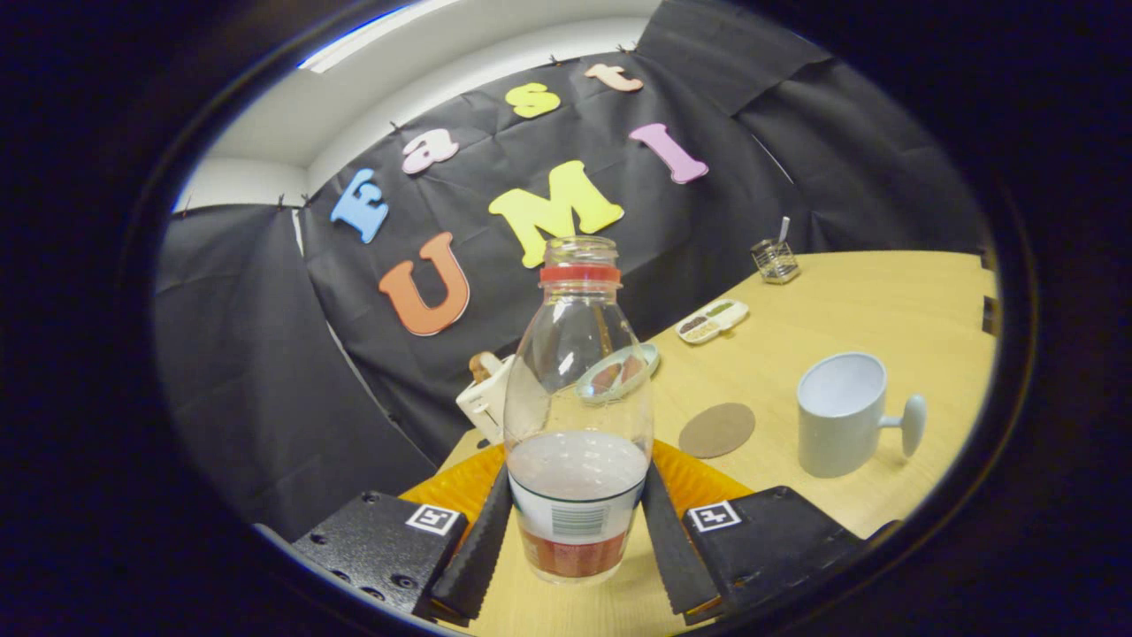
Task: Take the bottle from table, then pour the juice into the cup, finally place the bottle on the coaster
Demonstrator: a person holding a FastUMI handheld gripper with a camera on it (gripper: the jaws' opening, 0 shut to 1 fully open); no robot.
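Between claw (575,540) fingers: bottle (577,416) gripped at lower body, upright, open neck pointing up.

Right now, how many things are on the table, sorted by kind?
Bottles: 1, the bottle between the gripper fingers.
Cups: 1, the cup.
Coasters: 1, the coaster.
Plates and dishes: 3, orange plate, small dish, divided tray.
Wire holders: 1.
White boxes: 1.
Total: 8.
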